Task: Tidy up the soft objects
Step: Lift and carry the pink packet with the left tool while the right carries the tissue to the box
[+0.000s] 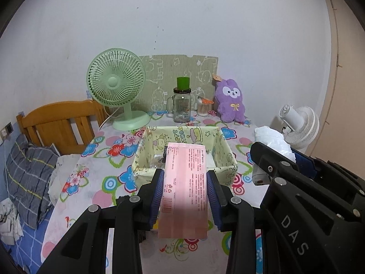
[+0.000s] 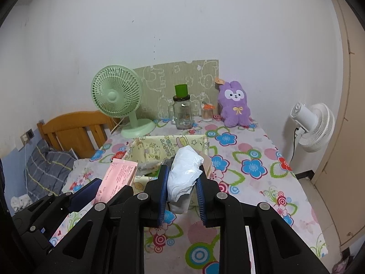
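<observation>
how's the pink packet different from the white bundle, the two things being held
The pink packet is flat, stiff-looking and printed with text and a barcode; the white bundle is crumpled, puffy and unprinted. The packet sits in the left gripper, the bundle in the right gripper. Both are clamped between jaws, near the yellow fabric basket.

"DAS" in pale letters on the right gripper (image 1: 271, 173) body.

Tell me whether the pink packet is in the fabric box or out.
Out: the pink packet is clamped in the left tool, short of the fabric box.
</observation>
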`<state>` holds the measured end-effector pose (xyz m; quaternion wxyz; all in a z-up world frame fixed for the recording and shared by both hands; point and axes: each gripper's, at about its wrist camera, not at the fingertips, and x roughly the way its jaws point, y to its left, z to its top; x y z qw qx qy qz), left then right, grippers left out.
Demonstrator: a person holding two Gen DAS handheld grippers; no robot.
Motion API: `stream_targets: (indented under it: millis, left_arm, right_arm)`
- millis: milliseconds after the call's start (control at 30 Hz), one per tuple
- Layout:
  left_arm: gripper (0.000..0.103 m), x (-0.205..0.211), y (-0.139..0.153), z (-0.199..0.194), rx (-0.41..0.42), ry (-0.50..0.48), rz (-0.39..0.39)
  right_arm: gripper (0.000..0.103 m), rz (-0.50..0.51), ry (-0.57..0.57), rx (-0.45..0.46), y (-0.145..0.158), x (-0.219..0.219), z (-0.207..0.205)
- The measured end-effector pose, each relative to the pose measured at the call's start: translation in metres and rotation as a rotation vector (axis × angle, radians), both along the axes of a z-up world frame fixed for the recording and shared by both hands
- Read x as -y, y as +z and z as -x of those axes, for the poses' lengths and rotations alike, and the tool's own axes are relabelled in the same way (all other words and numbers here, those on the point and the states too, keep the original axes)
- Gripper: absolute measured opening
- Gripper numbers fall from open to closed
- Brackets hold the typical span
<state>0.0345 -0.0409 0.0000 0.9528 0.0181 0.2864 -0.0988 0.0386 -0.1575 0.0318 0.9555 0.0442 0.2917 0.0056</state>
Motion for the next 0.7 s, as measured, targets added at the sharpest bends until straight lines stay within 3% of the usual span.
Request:
stream_targets:
  millis: [700]
  left_arm:
    - [0.038,0.003,0.009,-0.048,0.024,0.029,-0.007]
  right_arm:
    - [0.026,-0.008,0.002,0.021,0.005,0.003,-0.052]
